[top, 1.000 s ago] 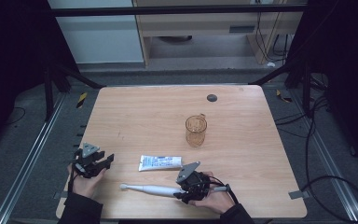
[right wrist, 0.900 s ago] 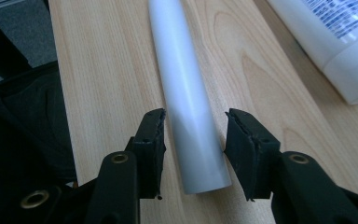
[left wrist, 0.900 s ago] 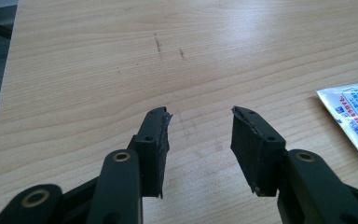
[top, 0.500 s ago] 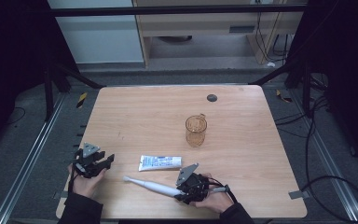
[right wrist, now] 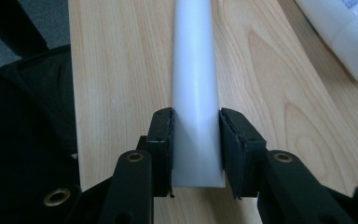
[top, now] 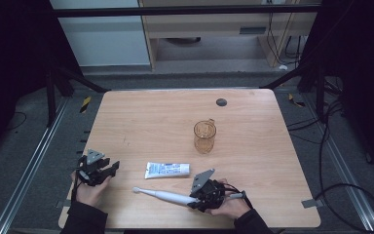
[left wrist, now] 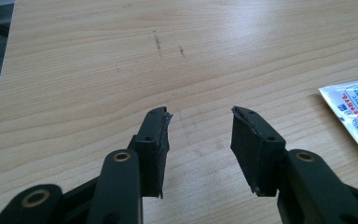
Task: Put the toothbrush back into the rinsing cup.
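Observation:
A white toothbrush lies near the table's front edge, its head pointing left. My right gripper is shut on its thick handle end. In the right gripper view both pads press the white handle, which runs straight away from my right gripper. My left gripper rests at the front left corner, open, with bare wood between its jaws. A white toothpaste tube lies flat between the two grippers. An amber transparent cup stands upright behind it.
The tube's end lies to the right of my left gripper, and the tube lies just right of the toothbrush. A dark round spot marks the far part of the wooden table. Black frame bars and cables surround it.
The toothbrush has swung a little, its head end shifting right and farther from the front edge, with the right gripper at its handle. The left gripper has stayed put.

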Demonstrator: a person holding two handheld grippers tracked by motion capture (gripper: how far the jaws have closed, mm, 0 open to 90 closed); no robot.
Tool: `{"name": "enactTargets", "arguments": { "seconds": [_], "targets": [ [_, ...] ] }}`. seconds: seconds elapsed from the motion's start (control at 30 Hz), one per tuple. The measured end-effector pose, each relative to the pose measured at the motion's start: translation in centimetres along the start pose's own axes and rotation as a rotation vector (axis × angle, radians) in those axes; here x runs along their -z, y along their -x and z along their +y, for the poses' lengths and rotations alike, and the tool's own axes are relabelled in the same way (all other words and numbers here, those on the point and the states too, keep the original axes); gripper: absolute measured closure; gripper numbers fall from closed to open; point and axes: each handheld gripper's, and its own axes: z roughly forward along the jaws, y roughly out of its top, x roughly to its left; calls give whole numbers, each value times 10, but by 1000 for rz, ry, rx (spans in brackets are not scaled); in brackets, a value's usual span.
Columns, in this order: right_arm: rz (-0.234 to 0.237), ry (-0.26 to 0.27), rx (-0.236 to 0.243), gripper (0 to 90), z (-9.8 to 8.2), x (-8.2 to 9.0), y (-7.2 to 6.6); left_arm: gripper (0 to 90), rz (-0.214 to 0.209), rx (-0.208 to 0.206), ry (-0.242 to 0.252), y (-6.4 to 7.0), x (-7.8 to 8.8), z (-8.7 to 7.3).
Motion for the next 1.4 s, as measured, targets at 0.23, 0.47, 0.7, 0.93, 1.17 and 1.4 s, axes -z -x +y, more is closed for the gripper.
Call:
{"name": "enactTargets", "arguments": {
  "seconds": [0.23,0.47,0.7,0.93,1.17,1.4],
  "targets": [
    [14,-6,-27,659,-24,20,11,550,1,-2,-5,0,-1,0],
    [25,9,-40,658,-45,34,26,550,1,-1,-7,1,-1,-1],
    [14,7,-53,657,-65,49,36,550,-1,-3,-12,2,-3,-1],
    [6,-7,-50,653,-72,52,39,549,-3,-3,-12,2,-3,-1],
    [-21,30,-46,534,-67,57,34,547,-5,-3,-13,2,-3,-1],
    [-100,63,-62,512,-55,68,27,546,-6,-2,-12,2,-3,-1]
  ]
}}
